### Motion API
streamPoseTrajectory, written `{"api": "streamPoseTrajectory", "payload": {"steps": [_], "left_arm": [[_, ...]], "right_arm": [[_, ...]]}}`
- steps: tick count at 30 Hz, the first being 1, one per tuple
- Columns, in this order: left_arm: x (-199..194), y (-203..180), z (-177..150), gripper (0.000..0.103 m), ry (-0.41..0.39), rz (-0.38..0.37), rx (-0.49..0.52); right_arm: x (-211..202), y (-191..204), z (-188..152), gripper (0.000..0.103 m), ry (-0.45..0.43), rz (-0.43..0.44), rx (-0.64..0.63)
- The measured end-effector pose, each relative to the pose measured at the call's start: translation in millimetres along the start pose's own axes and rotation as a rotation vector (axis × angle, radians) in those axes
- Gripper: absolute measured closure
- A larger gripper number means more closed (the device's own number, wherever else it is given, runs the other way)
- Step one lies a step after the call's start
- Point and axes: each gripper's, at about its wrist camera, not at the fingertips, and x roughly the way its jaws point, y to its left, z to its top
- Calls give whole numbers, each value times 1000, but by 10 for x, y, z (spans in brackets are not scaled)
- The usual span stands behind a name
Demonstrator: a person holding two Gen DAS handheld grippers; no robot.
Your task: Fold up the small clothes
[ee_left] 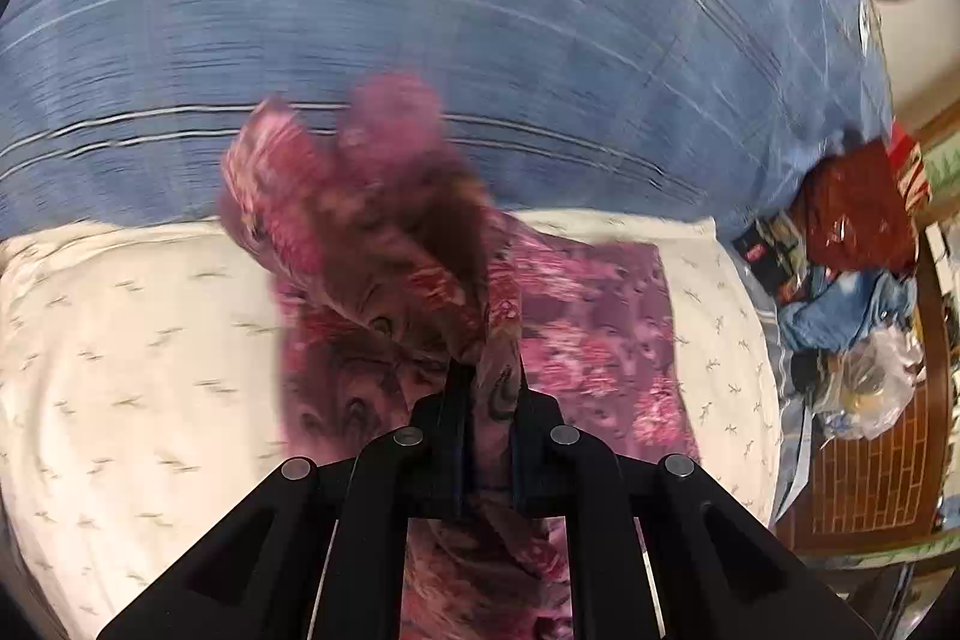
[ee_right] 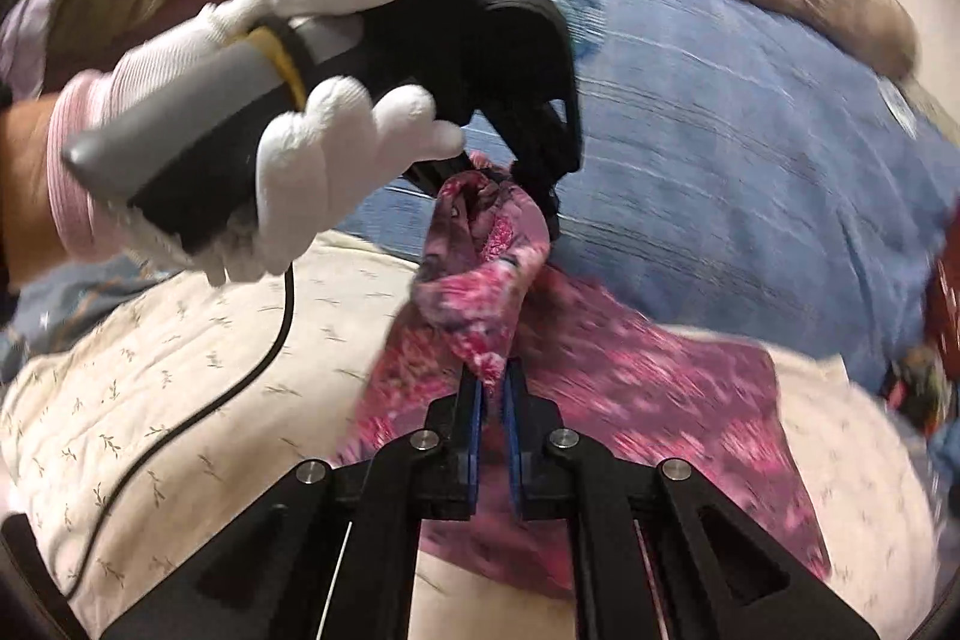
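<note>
Both claws pinch the same pink flowered garment (ee_right: pixel 480 292), lifted off the bed.

Left claw (ee_left: pixel 489 376): jaws pressed together on a bunched fold of the cloth, which runs up between the fingers and hangs down behind them. Seen from the right wrist, this claw comes in from the upper left, held by a hand in a white glove (ee_right: pixel 312 184) with a pink cuff; a black cable (ee_right: pixel 240 382) trails from it down across the bed.

Right claw (ee_right: pixel 493 388): jaws nearly closed, blue pads (ee_right: pixel 475 436) gripping a pointed corner of the same garment.

The stretch of cloth between the two claws is twisted and raised; the rest of the garment lies spread on the cream sheet (ee_left: pixel 150 340) printed with small sprigs, to the right of the claws.

Beyond the sheet lies a blue striped blanket (ee_left: pixel 420 10). A heap of clothes and bags (ee_left: pixel 840 292) sits at the bed's right edge. Both views are blurred.
</note>
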Motion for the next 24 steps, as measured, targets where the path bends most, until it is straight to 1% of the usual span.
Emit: {"api": "streamPoseTrajectory", "payload": {"steps": [3, 4, 5, 6, 8, 9, 11, 13, 14, 15, 16, 17, 18, 19, 20, 21, 22, 24], "left_arm": [[401, -342, 18, 95, 38, 30, 28], [514, -405, 18, 95, 51, 38, 33], [660, -484, 18, 94, 70, 53, 37], [841, -566, 0, 93, 96, 84, 42], [1105, -612, 10, 88, 126, 141, 50], [1256, -633, 2, 87, 148, 174, 47], [1383, -645, 24, 81, 162, 205, 47], [1437, -716, 62, 75, 184, 217, 62], [1436, -750, 92, 71, 199, 222, 72], [1426, -795, 146, 68, 226, 224, 90], [1409, -825, 180, 65, 240, 223, 97], [1390, -854, 228, 64, 246, 222, 102], [1357, -884, 282, 62, 242, 220, 107], [1326, -909, 344, 56, 235, 231, 111], [1305, -912, 381, 48, 229, 241, 111], [1300, -924, 433, 46, 221, 258, 114], [1320, -930, 481, 45, 222, 287, 119], [1401, -934, 539, 45, 246, 337, 117]], "right_arm": [[-31, -405, -134, 97, 41, 5, 120], [-13, -520, -178, 97, 58, 13, 158], [17, -691, -267, 97, 89, 24, 220], [39, -796, -330, 96, 109, 33, 261], [113, -1004, -497, 96, 162, 54, 351], [161, -1136, -595, 91, 191, 62, 405], [247, -1352, -774, 90, 243, 93, 495], [258, -1484, -868, 93, 244, 163, 559], [236, -1550, -888, 93, 234, 198, 584], [203, -1602, -887, 87, 223, 229, 595], [173, -1639, -875, 71, 208, 257, 599], [125, -1685, -848, 62, 174, 295, 605], [93, -1711, -835, 45, 150, 315, 615], [52, -1753, -821, 36, 116, 348, 638], [41, -1784, -800, 35, 90, 384, 661], [50, -1805, -781, 33, 80, 410, 677], [86, -1805, -745, 31, 79, 435, 685], [177, -1724, -678, 31, 93, 437, 656]]}}
